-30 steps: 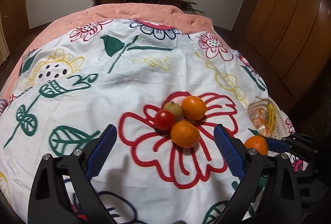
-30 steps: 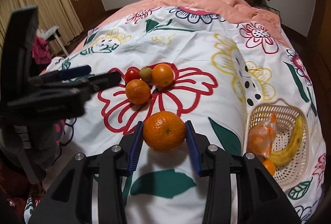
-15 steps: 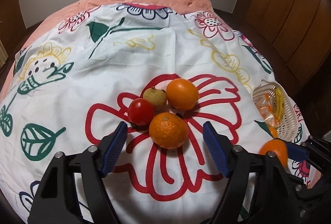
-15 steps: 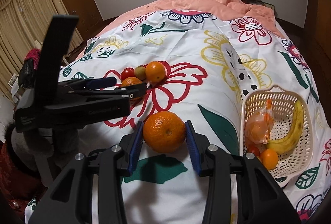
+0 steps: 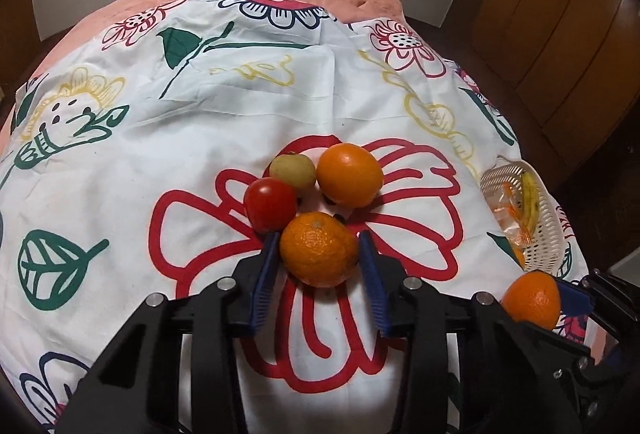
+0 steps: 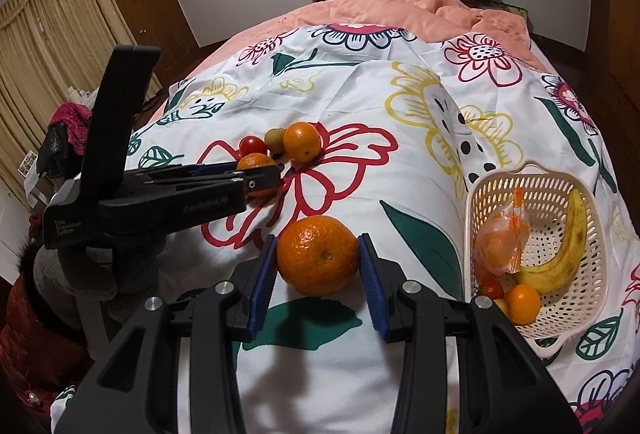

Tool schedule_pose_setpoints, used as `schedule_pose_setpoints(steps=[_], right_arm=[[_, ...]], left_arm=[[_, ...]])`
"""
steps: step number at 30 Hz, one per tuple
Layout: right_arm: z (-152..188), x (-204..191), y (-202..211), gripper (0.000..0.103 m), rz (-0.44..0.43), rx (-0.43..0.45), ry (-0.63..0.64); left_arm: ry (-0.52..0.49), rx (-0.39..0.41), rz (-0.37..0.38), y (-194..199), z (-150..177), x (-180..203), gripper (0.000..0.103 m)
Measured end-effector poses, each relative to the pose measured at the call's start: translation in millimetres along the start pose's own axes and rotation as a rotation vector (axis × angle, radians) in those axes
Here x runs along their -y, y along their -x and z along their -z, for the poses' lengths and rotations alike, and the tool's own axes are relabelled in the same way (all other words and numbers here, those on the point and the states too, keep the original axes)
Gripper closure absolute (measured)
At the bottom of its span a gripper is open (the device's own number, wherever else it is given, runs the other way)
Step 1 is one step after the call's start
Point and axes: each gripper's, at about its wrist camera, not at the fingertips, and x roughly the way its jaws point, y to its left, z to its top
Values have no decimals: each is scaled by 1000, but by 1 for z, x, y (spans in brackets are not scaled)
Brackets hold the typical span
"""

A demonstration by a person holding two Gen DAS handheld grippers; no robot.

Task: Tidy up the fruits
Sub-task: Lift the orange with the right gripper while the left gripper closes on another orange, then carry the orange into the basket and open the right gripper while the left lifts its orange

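- Your left gripper (image 5: 319, 254) is closing its blue-padded jaws around a dimpled, round orange mandarin (image 5: 319, 249) lying on the white bedspread printed with big red, yellow and green flowers (image 5: 200, 121); the pads are flanking the fruit closely, and you cannot tell whether they are pressing on it yet.
- That mandarin is sitting at the near edge of a small cluster: a shiny red tomato (image 5: 271, 202) is touching it on the left, a smooth round orange (image 5: 349, 175) is lying just behind it, and a small dull-green fruit (image 5: 293, 170) is sitting behind the tomato.
- Your right gripper (image 6: 319, 260) is holding a second large, pebbly orange mandarin (image 6: 318, 254) squarely between its blue pads, narrow and firm on both sides, over the bedspread.
- To the right of that gripper, a cream perforated plastic basket (image 6: 586, 298) is resting on the bedspread, holding a yellow banana (image 6: 560, 254), a clear bag with orange fruit inside (image 6: 500, 246), a small orange (image 6: 522, 304) and a little red tomato (image 6: 493, 288).
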Motion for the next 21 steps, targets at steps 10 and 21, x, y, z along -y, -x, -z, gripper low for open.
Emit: schedule_pose_setpoints(steps=[10, 21], right_arm=[[2, 16, 11, 62, 9, 34, -56], [1, 46, 32, 62, 47, 91, -147]], left_arm=[[29, 39, 21, 24, 9, -13, 62], [71, 155, -12, 81, -1, -35, 62]])
